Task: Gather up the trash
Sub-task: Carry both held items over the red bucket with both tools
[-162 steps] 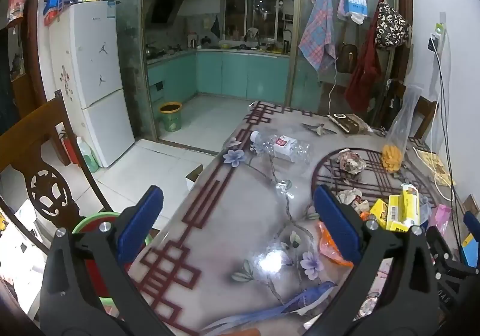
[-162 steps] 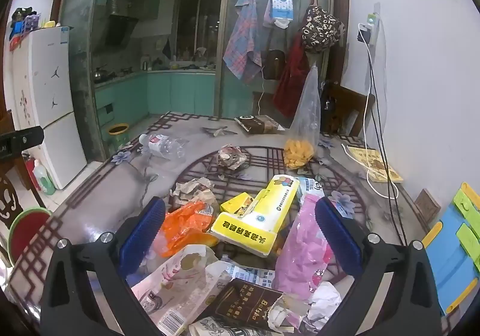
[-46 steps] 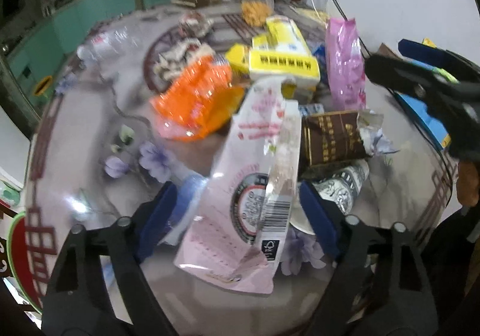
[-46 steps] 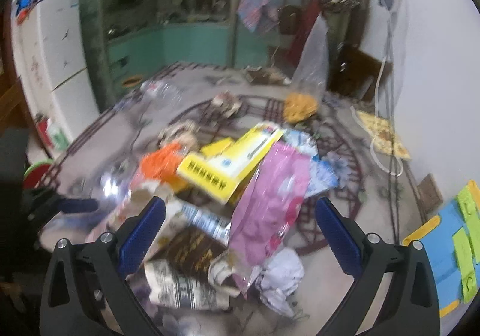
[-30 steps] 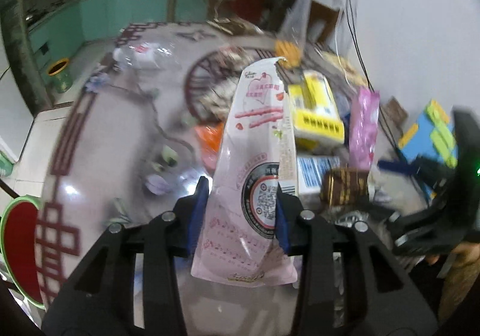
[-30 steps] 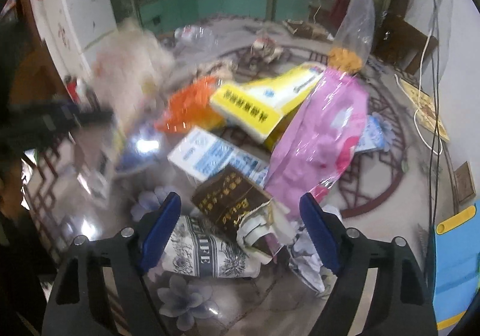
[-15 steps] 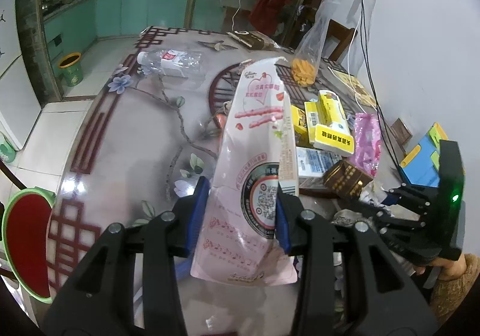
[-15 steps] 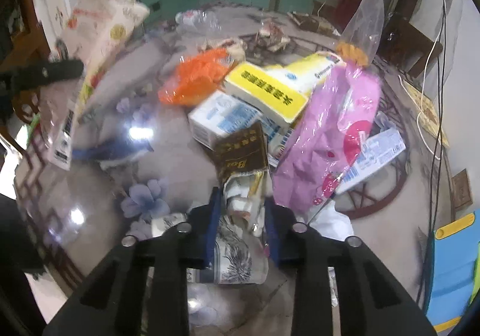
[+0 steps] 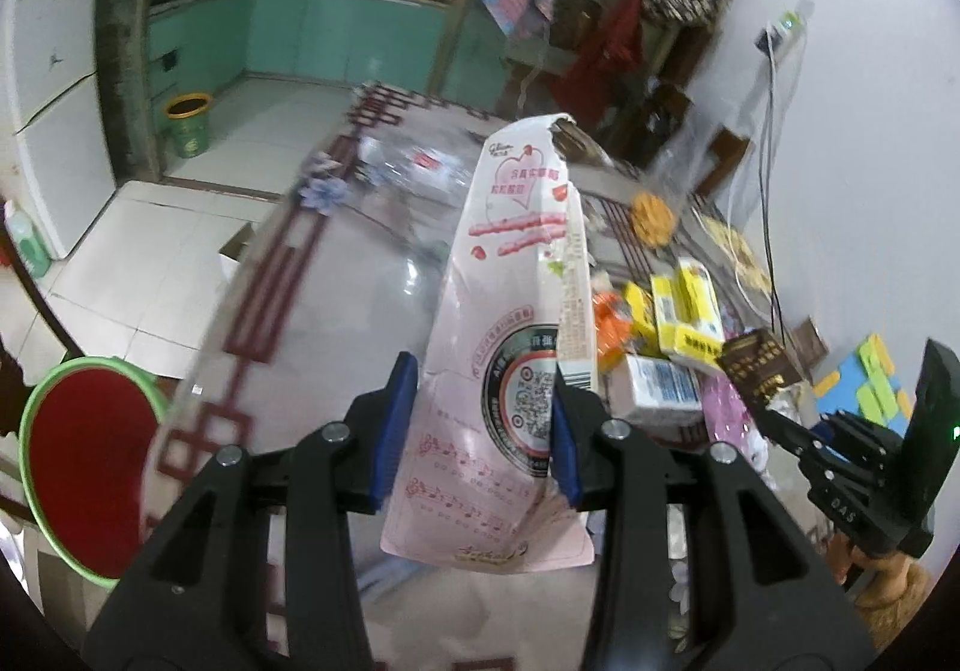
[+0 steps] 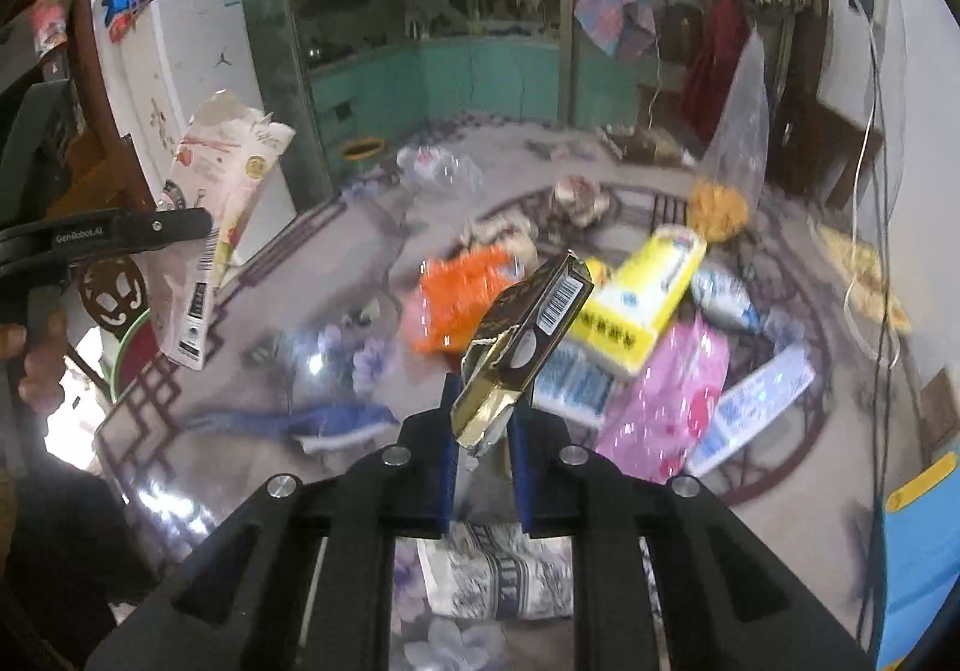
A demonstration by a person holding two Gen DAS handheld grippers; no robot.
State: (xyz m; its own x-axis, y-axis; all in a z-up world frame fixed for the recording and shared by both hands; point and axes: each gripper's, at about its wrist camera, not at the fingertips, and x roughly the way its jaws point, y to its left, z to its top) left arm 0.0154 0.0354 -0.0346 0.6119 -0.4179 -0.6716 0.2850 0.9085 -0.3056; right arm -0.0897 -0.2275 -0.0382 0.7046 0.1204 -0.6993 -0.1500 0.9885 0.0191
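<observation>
A tall pink snack bag (image 9: 516, 323) stands upright between the blue pads of my left gripper (image 9: 480, 425), which is shut on its lower half and holds it above the table's left edge. In the right wrist view the same pink snack bag (image 10: 216, 203) hangs at the far left in the left gripper (image 10: 201, 227). My right gripper (image 10: 483, 431) has its jaws closing on a dark brown and gold box (image 10: 528, 323), whose torn end is pinched between the pads. The box is lifted above the pile and tilts up to the right.
Trash lies on the patterned table (image 9: 336, 311): a yellow box (image 10: 636, 299), a pink wrapper (image 10: 660, 401), an orange wrapper (image 10: 462, 299), a clear bottle (image 10: 438, 167), a grey patterned pack (image 10: 498, 569). A red stool (image 9: 84, 461) stands at the left, a small bin (image 9: 189, 125) on the kitchen floor.
My right gripper shut on the brown box and raised it off the pile. My left gripper carried the pink bag up and away from the pile, toward the table's left edge.
</observation>
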